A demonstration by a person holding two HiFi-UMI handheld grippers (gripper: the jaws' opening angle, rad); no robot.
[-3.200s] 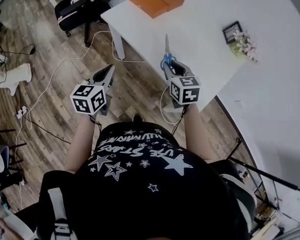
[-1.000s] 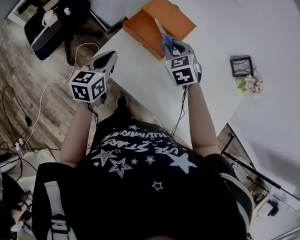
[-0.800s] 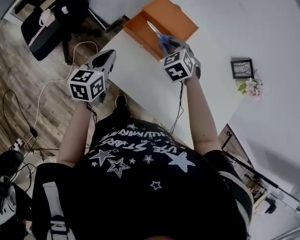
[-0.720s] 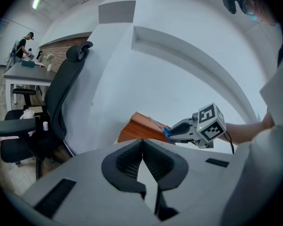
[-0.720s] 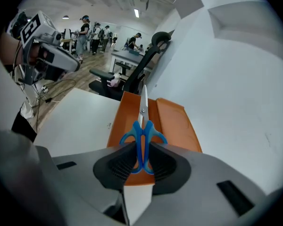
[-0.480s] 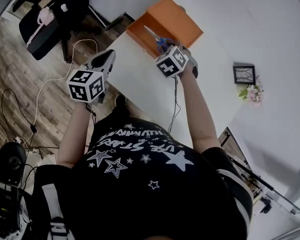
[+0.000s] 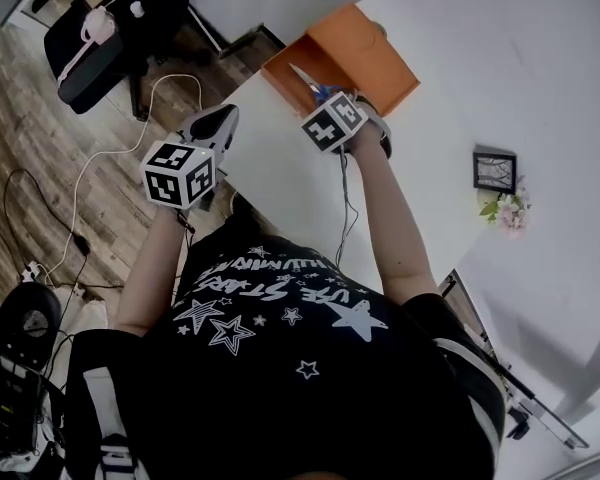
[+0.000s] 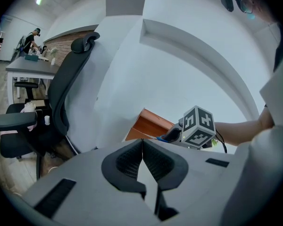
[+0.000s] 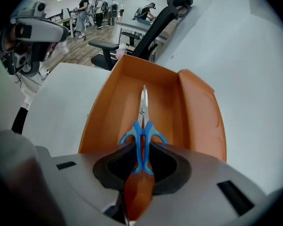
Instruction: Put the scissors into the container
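Blue-handled scissors (image 9: 142, 134) with steel blades are clamped by their handles in my right gripper (image 9: 141, 154), blades pointing forward over the open orange container (image 9: 132, 102). In the head view the scissors (image 7: 310, 83) reach from the right gripper (image 7: 332, 108) over the container (image 7: 365, 53) at the table's far edge. The container's lid (image 9: 198, 114) lies flat to the right of the box. My left gripper (image 7: 212, 128) hovers off the table's left edge, its jaws pressed together with nothing between them; it also shows as (image 8: 142, 147).
The white table (image 7: 420, 108) carries a small framed picture (image 7: 493, 169) and a flower sprig (image 7: 510, 211) at the right. A black office chair (image 7: 100, 38) and cables (image 7: 90, 188) occupy the wooden floor to the left. People stand far back in the room (image 9: 96, 6).
The right gripper has carried the scissors forward and left until the blades hang over the open orange container. The left gripper has stayed about where it was.
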